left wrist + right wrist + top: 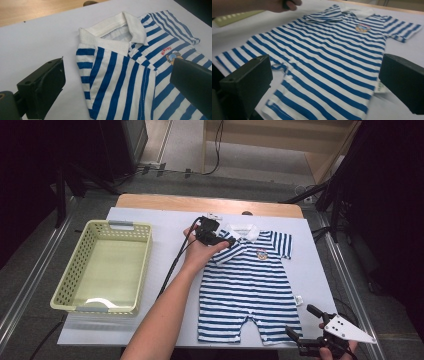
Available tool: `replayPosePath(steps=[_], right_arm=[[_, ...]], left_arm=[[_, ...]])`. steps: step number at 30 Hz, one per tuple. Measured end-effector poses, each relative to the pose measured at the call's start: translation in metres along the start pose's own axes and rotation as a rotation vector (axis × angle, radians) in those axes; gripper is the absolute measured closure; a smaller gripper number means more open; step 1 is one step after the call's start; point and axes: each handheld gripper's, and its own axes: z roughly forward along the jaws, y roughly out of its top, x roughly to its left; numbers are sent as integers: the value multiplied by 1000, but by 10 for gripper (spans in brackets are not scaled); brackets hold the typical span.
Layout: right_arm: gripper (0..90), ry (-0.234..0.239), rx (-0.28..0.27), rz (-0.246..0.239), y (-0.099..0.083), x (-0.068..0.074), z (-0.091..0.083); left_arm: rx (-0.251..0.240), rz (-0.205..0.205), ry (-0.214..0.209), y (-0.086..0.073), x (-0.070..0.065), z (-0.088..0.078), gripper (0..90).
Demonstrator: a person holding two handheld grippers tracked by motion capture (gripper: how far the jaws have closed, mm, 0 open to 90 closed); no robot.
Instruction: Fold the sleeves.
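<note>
- Two grippers are in my hands: my left gripper (220,239) hovers over the folded-in left sleeve near the collar of the striped romper (248,285), its jaws spread wide with nothing pinched between them.
- My right gripper (305,330) sits at the near right corner of the white board (165,227), just beside the romper's leg hem, jaws spread and holding nothing.
- Red lettering on the chest reads roughly "MIMOWO" above a small cartoon badge (172,56); a small white tag (298,300) pokes out at the right side seam, its print too small to read.
- The romper is blue-and-white striped with a white collar, lying flat, face up, on the right half of the board, collar toward the far edge.
- A pale yellow basket (75,270) stands on the board's left side.
</note>
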Motion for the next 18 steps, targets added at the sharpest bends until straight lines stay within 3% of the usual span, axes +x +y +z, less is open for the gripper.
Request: replayPosePath(steps=[2, 3, 6, 11, 13, 15, 18], right_arm=[[0, 17, -7, -10, 3, 8, 3], [0, 27, -6, -11, 4, 11, 4], [0, 69, -17, 5, 11, 27, 10], [0, 129, -16, -31, 21, 57, 20], [0, 155, -5, -45, 24, 68, 26], [41, 164, 5, -48, 26, 79, 33], [118, 178, 32, -58, 28, 93, 45]], left_arm=[[7, -11, 3, 1, 3, 3, 4], [5, -13, 25, 1, 4, 5, 5], [15, -22, 37, 0, 8, 8, 63], [24, -65, 54, -2, 15, 12, 218], [31, -100, 83, -2, 20, 13, 293], [35, -135, 89, -2, 25, 14, 361], [36, -119, 87, -4, 25, 16, 419]])
